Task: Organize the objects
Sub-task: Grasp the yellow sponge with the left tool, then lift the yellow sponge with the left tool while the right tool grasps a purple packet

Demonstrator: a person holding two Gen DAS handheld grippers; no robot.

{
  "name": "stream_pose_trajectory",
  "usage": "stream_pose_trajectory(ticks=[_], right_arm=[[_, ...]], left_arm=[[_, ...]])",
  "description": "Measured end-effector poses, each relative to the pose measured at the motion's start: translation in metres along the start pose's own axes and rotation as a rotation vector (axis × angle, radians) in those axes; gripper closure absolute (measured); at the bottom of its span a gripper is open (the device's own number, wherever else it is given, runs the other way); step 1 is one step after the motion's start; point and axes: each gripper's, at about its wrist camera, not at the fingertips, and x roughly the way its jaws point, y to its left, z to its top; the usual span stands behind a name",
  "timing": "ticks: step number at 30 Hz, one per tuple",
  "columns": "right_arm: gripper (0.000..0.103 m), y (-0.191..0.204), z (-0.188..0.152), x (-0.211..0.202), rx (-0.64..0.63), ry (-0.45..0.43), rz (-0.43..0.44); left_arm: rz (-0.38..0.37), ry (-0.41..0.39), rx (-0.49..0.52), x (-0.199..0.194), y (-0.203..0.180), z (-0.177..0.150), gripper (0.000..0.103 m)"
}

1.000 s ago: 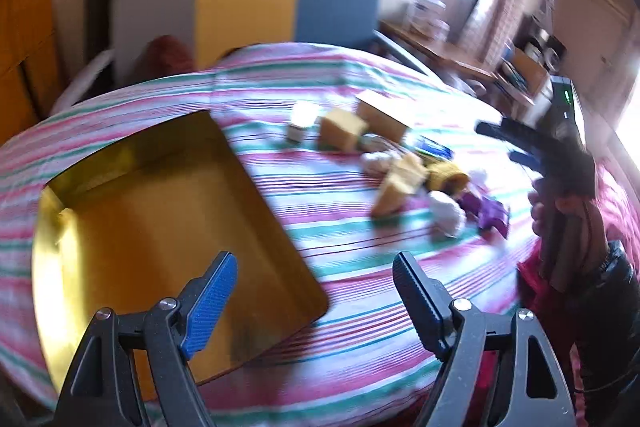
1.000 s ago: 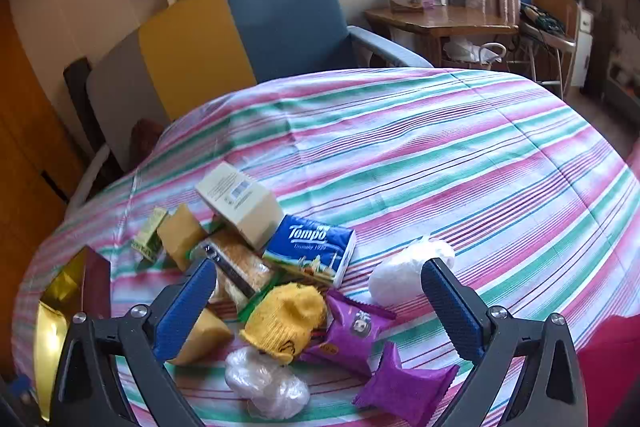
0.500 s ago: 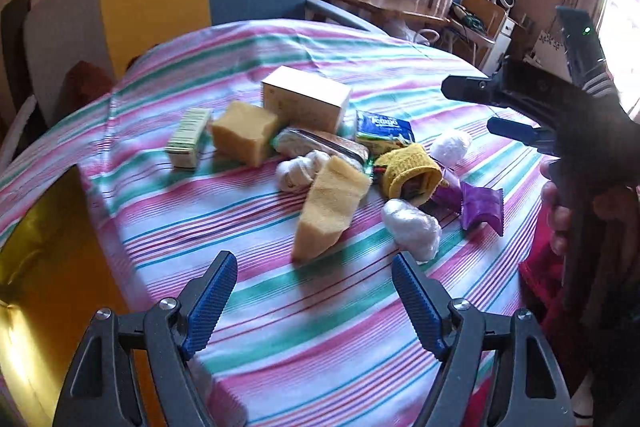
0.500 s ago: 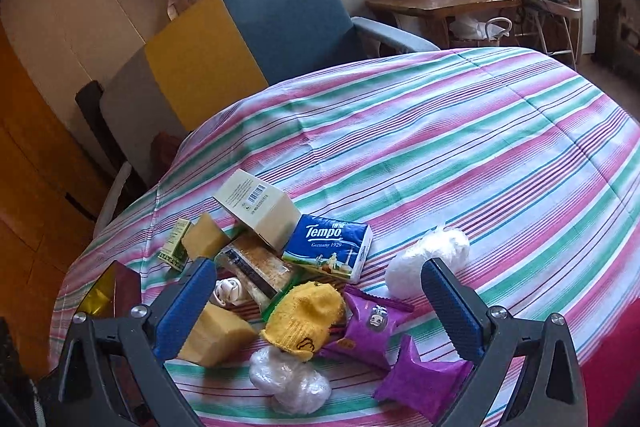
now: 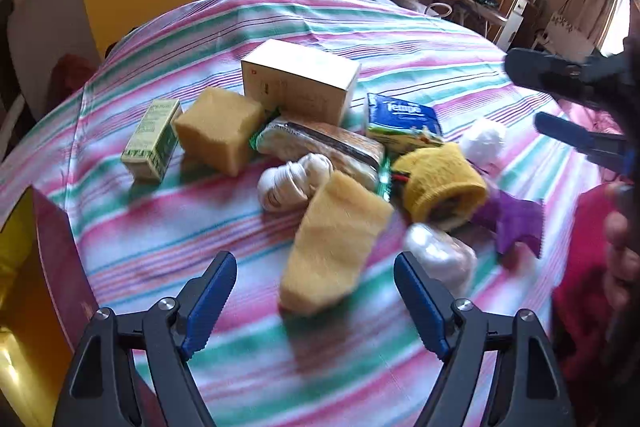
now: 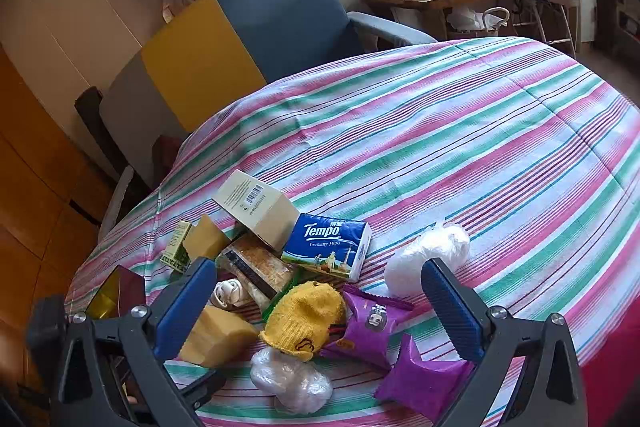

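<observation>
Blue "Tempo Germany 1929" lettering is showing on the tissue pack (image 6: 326,247) at centre frame, lying against a barcoded cardboard box (image 6: 256,205) amid the pile on the striped cloth covering the counter (image 6: 460,147). Both the left claw (image 5: 316,301) and right claw (image 6: 320,307) are hanging apart, gripping nothing. A gold tray (image 5: 20,307) is sitting at lower left; a blue and yellow chair (image 6: 248,31) is standing behind.

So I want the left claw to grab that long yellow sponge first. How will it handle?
The sponge looks porous and soft, so it will probably squash between the fingers and weigh little. It lies flat on the cloth, so rolling seems unlikely. The left claw is open, wide enough to straddle it.
</observation>
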Motion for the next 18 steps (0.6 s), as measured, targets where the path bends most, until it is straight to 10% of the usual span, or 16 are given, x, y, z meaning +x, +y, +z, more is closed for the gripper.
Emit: stream_pose_trajectory(ticks=[2,4,14,18], right_arm=[[0.0,0.001,0.0,0.0,-0.004,0.0,0.0],[0.0,0.001,0.0,0.002,-0.008,0.0,-0.004],[0.0,-0.017,0.005,-0.007,0.064,-0.044,-0.031],[0.0,-0.034,0.006,-0.008,0.156,-0.041,-0.012]], left_arm=[[0.049,0.006,-0.018,0.01,0.002,0.001,0.062],[0.005,0.019,-0.045,0.018,0.003,-0.002,0.069],[0.054,-0.25,-0.022,-0.04,-0.026,-0.083,0.071],[0.053,-0.23,0.019,-0.026,-0.036,-0.103,0.072]])
